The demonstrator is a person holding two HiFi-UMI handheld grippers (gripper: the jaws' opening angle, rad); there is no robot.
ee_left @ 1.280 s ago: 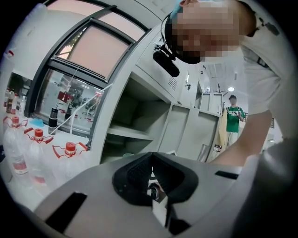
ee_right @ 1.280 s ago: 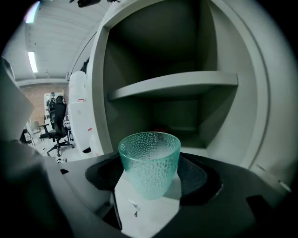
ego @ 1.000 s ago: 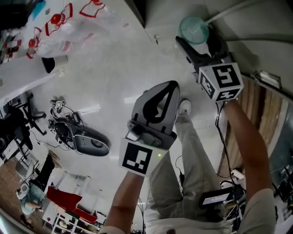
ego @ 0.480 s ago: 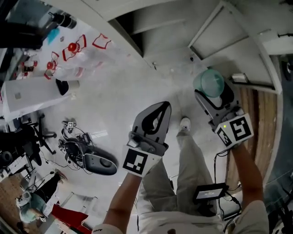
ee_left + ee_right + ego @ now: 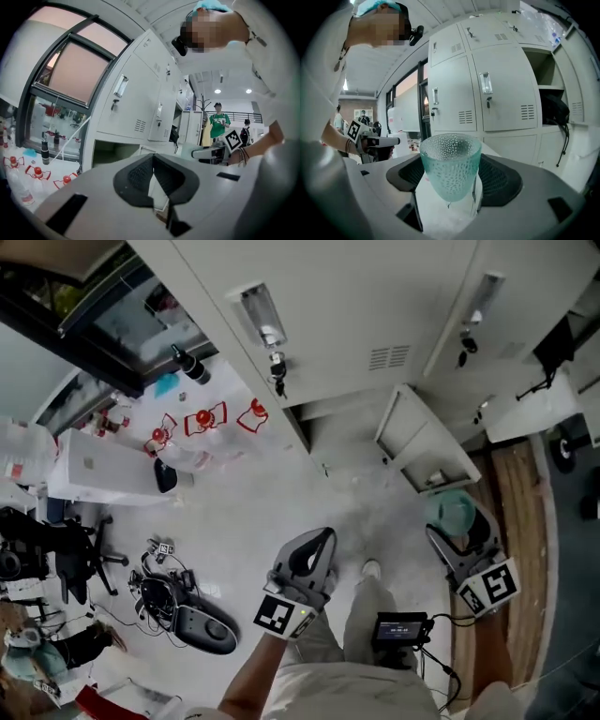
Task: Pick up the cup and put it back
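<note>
Lockers (image 5: 375,324) fill the background. Right hand-held gripper (image 5: 454,532) clamps the cup (image 5: 451,512); left hand-held gripper (image 5: 322,533) is closed, empty.

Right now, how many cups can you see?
1. A green dimpled cup stands upright, clamped between the right gripper's jaws. The left gripper holds none. The closed lockers could hide others.

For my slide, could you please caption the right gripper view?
Right gripper holds a teal dimpled cup before grey lockers.
</note>
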